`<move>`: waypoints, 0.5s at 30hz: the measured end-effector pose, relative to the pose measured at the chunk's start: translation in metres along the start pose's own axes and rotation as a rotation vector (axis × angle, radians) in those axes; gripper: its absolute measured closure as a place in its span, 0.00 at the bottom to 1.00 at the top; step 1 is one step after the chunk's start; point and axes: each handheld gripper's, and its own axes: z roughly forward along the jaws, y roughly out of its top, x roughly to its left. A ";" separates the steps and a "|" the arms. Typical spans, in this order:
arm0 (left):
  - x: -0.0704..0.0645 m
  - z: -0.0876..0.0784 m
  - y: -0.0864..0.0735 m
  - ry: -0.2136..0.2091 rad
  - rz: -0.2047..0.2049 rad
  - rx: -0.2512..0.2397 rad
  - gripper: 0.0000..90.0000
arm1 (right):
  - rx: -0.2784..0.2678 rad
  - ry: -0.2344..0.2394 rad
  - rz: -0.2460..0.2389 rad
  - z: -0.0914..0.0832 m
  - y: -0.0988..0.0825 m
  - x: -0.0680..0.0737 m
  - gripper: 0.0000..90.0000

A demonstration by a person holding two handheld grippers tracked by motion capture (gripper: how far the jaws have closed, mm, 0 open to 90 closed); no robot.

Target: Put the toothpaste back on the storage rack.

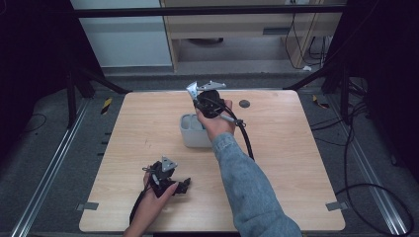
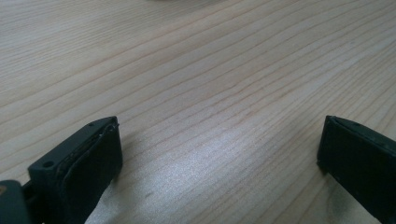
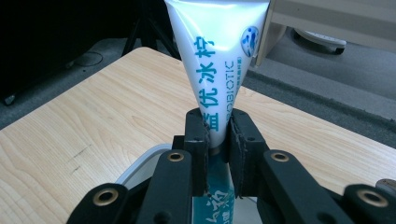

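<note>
Right claw [image 3: 217, 135] pinching tube [image 3: 217, 60] over bin [image 1: 193, 131] — lower straight, upright; left claw [image 2: 219, 154] spread, idle on tabletop [image 2: 210, 70].

Tube's [image 3: 217, 60] top cut off by picture's edge.

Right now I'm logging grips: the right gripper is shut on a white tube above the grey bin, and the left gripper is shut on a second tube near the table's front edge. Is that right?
Not quite. The left gripper holds nothing: the left gripper view shows its jaws wide apart over bare table. The rest stands: the right gripper is shut on the white tube above the grey bin.
</note>
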 end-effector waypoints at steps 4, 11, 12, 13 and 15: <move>0.000 0.000 0.000 0.000 0.000 0.000 0.00 | 0.008 0.000 -0.002 0.001 -0.003 0.000 0.88; 0.000 0.000 0.000 -0.001 0.001 0.000 0.00 | 0.018 0.001 -0.004 0.005 -0.008 0.002 0.88; 0.000 0.000 0.000 -0.001 0.001 0.000 0.00 | 0.019 0.002 -0.003 0.005 -0.008 0.002 0.88; 0.000 0.000 0.000 -0.001 0.001 0.000 0.00 | 0.021 0.004 -0.005 0.005 -0.008 0.003 0.88; 0.000 0.000 0.000 0.000 0.001 0.000 0.00 | 0.022 0.004 -0.006 0.005 -0.009 0.003 0.88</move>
